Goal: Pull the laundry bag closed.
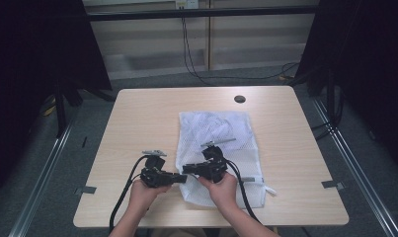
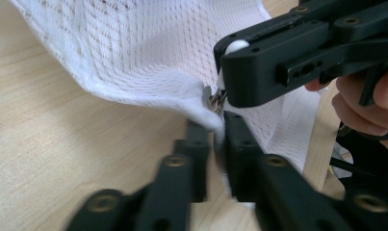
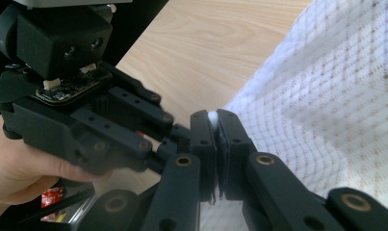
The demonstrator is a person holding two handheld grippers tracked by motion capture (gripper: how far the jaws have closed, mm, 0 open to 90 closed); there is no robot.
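Observation:
A white mesh bag (image 1: 216,133) lies flat on the wooden table (image 1: 137,123), right of the middle. Both grippers meet at its near left edge. In the left gripper view my left gripper (image 2: 218,130) is shut on a raised fold of the mesh bag (image 2: 134,48), just below a small metal zip pull (image 2: 214,102). My right gripper (image 2: 221,79) reaches in from the right and pinches the same edge close above. In the right gripper view my right gripper (image 3: 215,120) is shut on a white bit of the bag (image 3: 326,106), jaws nearly touching.
A dark round grommet (image 1: 240,98) sits in the table near its far edge. Black cables (image 1: 125,190) trail from both grippers toward the near edge. Black curtains and metal floor rails flank the table. Bare wood lies to the left of the bag.

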